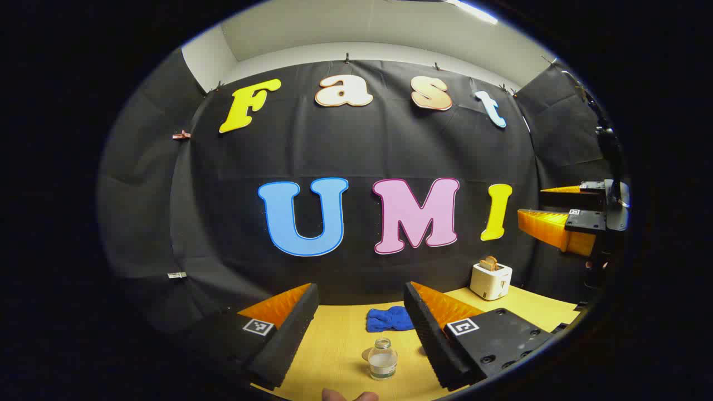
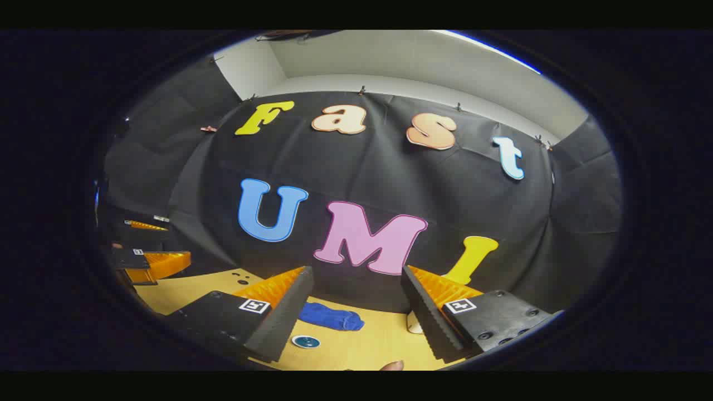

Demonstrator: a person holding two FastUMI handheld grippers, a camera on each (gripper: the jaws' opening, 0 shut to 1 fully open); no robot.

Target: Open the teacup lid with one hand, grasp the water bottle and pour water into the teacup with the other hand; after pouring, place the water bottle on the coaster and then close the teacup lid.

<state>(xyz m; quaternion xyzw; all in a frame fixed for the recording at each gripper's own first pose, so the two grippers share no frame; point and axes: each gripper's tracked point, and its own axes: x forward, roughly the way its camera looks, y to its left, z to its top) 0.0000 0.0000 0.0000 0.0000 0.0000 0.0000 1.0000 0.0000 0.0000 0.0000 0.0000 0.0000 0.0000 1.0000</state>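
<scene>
We judge nothing is done yet: the water bottle (image 1: pixel 383 359) stands untouched on the table (image 1: pixel 334 345) at 6 o'clock, between the left gripper (image 1: pixel 361 320) fingers, spread and empty. The right gripper (image 2: pixel 356 312), equally spread, frames a blue coaster (image 2: pixel 306 341) at 7 o'clock; the left gripper view adds a toaster (image 1: pixel 490 280).

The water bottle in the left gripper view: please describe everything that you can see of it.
The water bottle is small, clear and looks like glass or plastic, with a rounded shoulder and short neck. It appears partly filled with water. It stands upright on the yellow wooden table, between the open fingers of the left gripper, which do not touch it. A blue cloth lies behind it.
</scene>
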